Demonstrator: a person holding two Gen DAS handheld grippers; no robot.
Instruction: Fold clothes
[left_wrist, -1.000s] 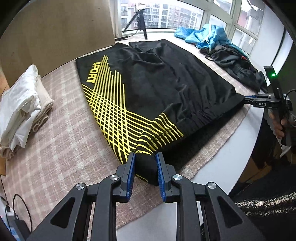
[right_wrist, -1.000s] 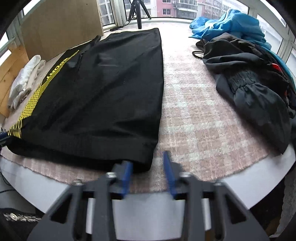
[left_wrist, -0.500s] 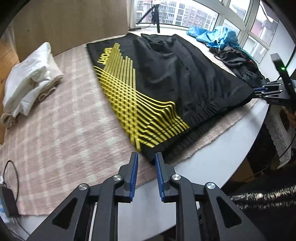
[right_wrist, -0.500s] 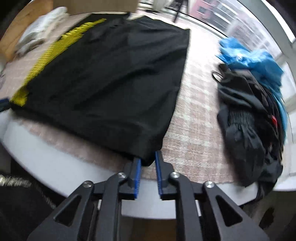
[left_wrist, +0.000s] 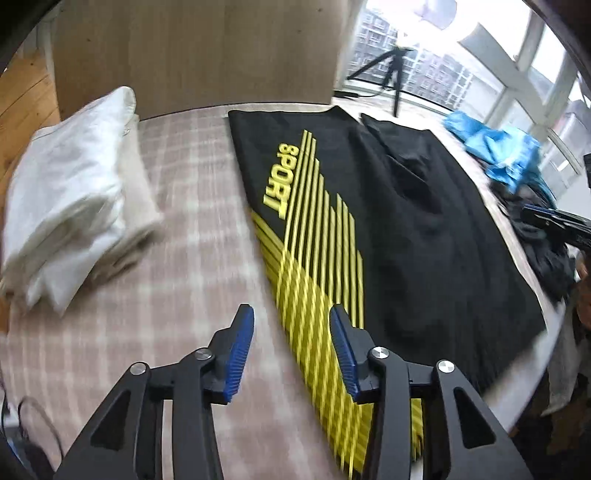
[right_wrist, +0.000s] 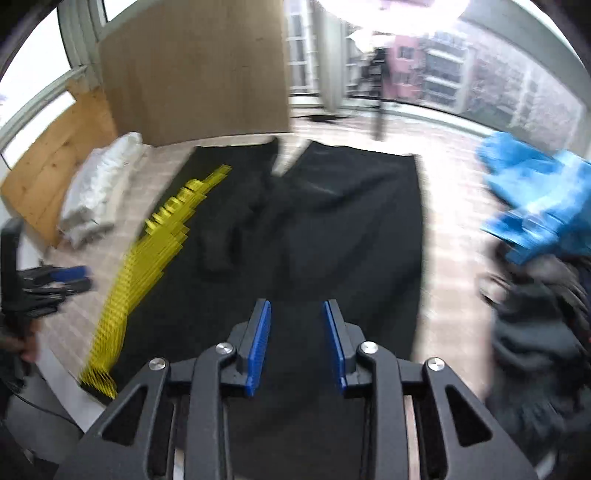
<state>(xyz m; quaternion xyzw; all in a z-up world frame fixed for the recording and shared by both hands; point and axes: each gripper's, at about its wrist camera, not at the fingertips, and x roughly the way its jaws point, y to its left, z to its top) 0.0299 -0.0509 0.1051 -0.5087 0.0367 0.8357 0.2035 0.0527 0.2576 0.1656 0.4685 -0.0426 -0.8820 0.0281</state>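
Black trousers with yellow stripes and the word SPORT lie flat on a pink checked cloth; they also show in the right wrist view. My left gripper is open and empty above the trousers' striped left edge near the waistband. My right gripper is open and empty above the black near part of the trousers. The right gripper shows at the right edge of the left wrist view, and the left gripper at the left edge of the right wrist view.
A stack of folded white clothes lies at the left of the cloth. A pile of blue and dark clothes lies at the right. A wooden board stands behind. The table's white edge runs close by.
Both grippers have let go of the trousers' waistband corners, opened, and moved up and forward over the trousers. The trousers now lie flat.
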